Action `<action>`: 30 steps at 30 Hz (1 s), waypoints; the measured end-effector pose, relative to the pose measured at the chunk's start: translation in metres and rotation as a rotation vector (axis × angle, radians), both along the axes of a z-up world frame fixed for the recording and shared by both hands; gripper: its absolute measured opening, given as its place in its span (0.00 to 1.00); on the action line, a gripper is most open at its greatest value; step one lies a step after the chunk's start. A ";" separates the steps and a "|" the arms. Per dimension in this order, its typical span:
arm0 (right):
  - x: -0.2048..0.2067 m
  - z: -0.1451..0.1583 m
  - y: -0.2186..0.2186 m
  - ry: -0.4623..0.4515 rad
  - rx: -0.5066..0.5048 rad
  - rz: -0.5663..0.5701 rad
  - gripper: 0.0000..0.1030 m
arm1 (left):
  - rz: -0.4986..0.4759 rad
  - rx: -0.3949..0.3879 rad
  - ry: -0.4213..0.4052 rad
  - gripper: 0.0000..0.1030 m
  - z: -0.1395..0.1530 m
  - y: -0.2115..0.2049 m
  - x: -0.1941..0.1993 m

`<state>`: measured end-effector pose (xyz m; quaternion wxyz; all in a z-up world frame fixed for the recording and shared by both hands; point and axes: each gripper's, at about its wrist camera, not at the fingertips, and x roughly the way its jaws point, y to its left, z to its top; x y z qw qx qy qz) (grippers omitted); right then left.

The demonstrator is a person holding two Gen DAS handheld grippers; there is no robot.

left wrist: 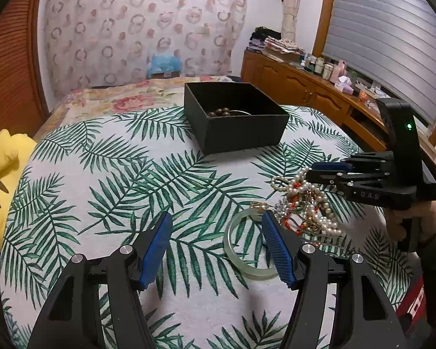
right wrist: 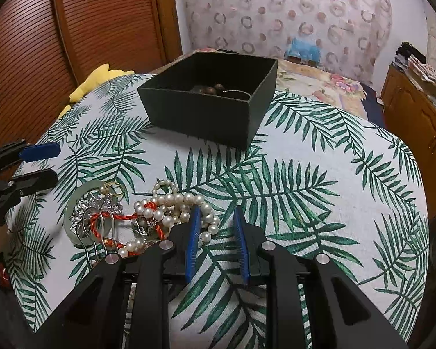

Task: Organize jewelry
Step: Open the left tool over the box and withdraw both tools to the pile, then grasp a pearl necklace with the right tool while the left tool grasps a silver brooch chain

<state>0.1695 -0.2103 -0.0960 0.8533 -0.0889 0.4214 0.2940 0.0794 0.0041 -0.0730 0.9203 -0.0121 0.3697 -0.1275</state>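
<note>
Hovering beside the jewelry pile — left gripper, right gripper, fingers apart, empty.

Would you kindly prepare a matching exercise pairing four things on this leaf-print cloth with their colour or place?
Things:
1. box
2. bangle
3. pearl strand
4. brown beads

Descriptions:
A. pale green ring
B. inside the box
C. black, open-topped
D. white, tangled with a red cord

Pairs: 1-C, 2-A, 3-D, 4-B
</note>
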 end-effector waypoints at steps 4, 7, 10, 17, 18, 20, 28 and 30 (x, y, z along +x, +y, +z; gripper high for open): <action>-0.005 0.005 -0.001 -0.030 -0.002 -0.003 0.08 | -0.009 0.007 0.001 0.59 0.000 -0.003 -0.001; -0.009 0.015 -0.007 -0.067 0.006 -0.021 0.08 | -0.014 0.006 0.002 0.59 0.000 -0.005 -0.003; -0.012 0.031 -0.018 -0.106 0.030 -0.047 0.08 | -0.022 0.013 0.008 0.59 -0.001 -0.008 -0.004; -0.020 0.066 -0.038 -0.183 0.051 -0.076 0.08 | -0.043 0.008 0.012 0.59 -0.001 -0.015 -0.008; -0.022 0.071 -0.040 -0.197 0.050 -0.080 0.08 | -0.048 0.008 0.015 0.59 -0.002 -0.016 -0.008; -0.025 0.076 -0.044 -0.216 0.048 -0.085 0.08 | -0.055 0.009 0.019 0.59 -0.003 -0.019 -0.008; -0.028 0.096 -0.060 -0.270 0.048 -0.124 0.08 | -0.097 -0.005 0.035 0.57 -0.006 -0.031 -0.007; -0.029 0.099 -0.063 -0.276 0.051 -0.127 0.08 | -0.110 -0.014 0.042 0.47 -0.008 -0.033 -0.004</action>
